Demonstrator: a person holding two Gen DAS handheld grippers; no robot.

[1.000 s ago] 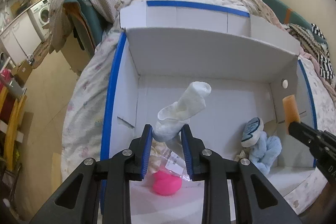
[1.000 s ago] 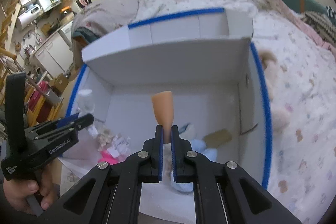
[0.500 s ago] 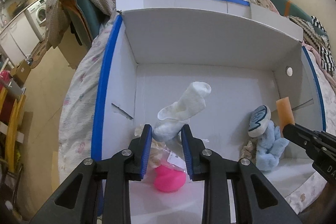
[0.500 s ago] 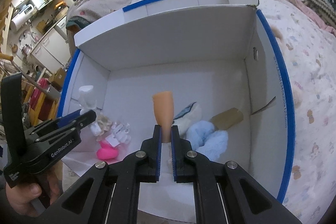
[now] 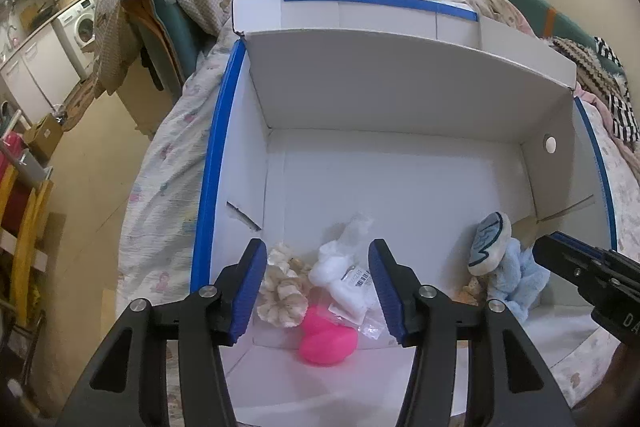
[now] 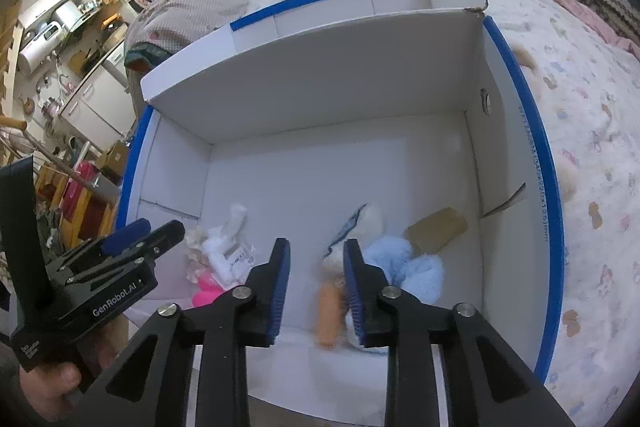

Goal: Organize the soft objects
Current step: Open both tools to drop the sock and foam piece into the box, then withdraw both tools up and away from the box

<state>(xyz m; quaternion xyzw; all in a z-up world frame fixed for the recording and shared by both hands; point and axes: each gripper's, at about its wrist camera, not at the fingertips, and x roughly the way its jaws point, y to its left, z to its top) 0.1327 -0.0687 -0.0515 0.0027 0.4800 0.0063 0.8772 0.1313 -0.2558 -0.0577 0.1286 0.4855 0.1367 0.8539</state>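
Left gripper: spread, white sock just released at box near-left corner | right gripper: spread, orange piece dropped by near edge | both items now boxed; grippers free.
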